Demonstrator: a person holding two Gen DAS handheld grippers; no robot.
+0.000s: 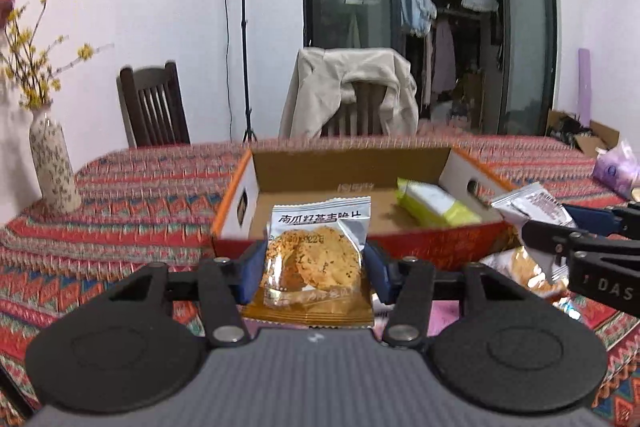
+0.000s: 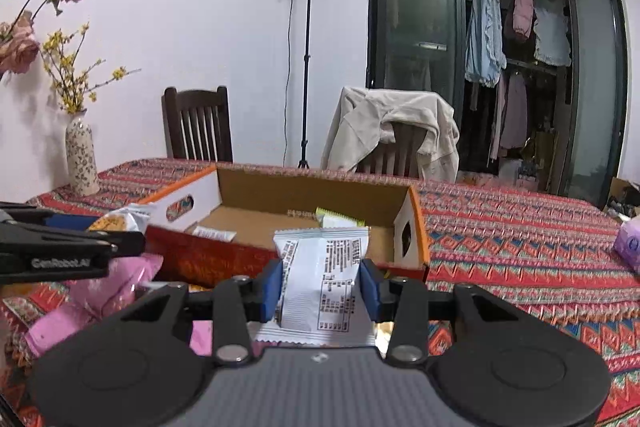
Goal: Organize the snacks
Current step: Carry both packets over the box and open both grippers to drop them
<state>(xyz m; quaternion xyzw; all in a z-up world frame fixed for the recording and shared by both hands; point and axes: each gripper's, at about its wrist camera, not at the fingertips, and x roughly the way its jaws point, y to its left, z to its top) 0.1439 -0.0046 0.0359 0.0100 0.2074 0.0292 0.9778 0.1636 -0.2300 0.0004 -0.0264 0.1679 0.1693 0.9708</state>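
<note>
My left gripper [image 1: 315, 263] is shut on a cracker packet [image 1: 316, 255] with a white top and a clear window showing round crackers, held just in front of the open cardboard box [image 1: 256, 183]. A yellow-green snack pack [image 1: 436, 205] lies inside the box at the right. My right gripper [image 2: 319, 285] is shut on a white snack packet [image 2: 322, 279], printed back facing me, held in front of the box [image 2: 304, 193]. The right gripper [image 1: 560, 227] with its packet also shows at the right edge of the left wrist view. The left gripper [image 2: 116, 237] shows at the left of the right wrist view.
Loose snack packets lie on the patterned tablecloth [image 1: 132, 187] near the box front, among them a pink one [image 2: 100, 291] and a cracker pack [image 1: 528, 267]. A flower vase [image 1: 52, 167] stands at the left. Two chairs [image 1: 154, 107], one draped with a jacket [image 1: 352, 83], stand behind the table. A purple pack [image 1: 616, 167] lies far right.
</note>
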